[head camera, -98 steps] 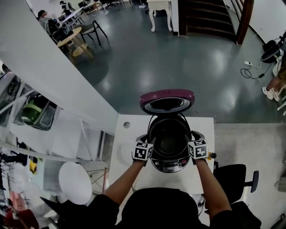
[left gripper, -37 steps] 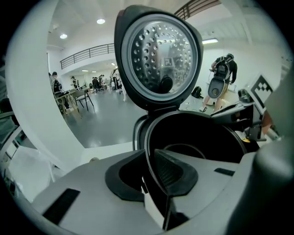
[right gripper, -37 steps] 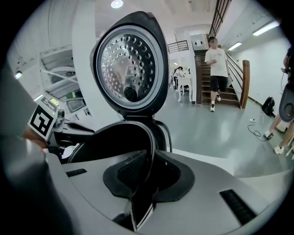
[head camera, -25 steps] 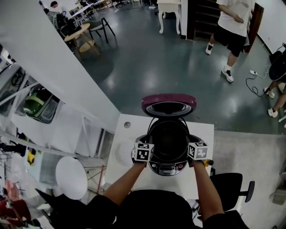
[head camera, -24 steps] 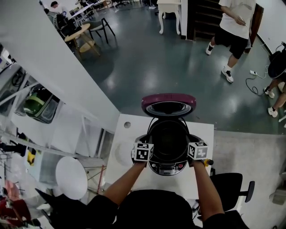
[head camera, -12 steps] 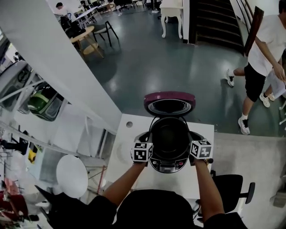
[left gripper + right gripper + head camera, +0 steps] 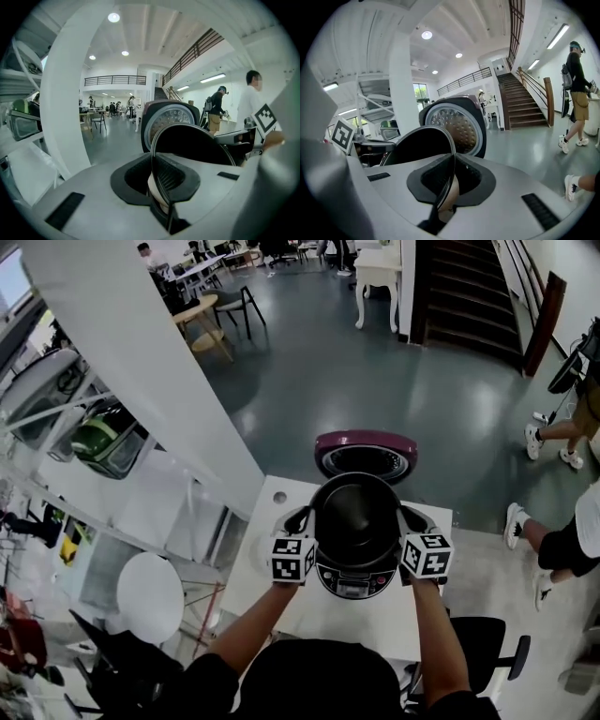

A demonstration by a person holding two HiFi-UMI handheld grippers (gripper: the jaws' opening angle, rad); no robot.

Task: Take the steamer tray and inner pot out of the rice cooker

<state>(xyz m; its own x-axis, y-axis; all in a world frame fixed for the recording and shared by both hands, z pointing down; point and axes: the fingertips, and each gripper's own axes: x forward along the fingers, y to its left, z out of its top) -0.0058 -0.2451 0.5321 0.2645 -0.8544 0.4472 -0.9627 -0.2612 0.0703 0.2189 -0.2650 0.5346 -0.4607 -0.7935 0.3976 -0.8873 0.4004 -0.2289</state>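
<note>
Head view | left gripper (image 7: 305, 526), right gripper (image 7: 410, 524) pinch inner pot (image 7: 356, 517) rim | advice: raise evenly, level, clear of rice cooker (image 7: 354, 583)

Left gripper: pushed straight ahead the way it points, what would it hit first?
The inner pot, whose rim the left gripper clamps; beyond it, probably the cooker's open lid, depth unclear.

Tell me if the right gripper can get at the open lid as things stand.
Probably not: the right gripper is shut on the rim of the inner pot, sharing it with the left gripper; the lid stands open beyond the pot.
</note>
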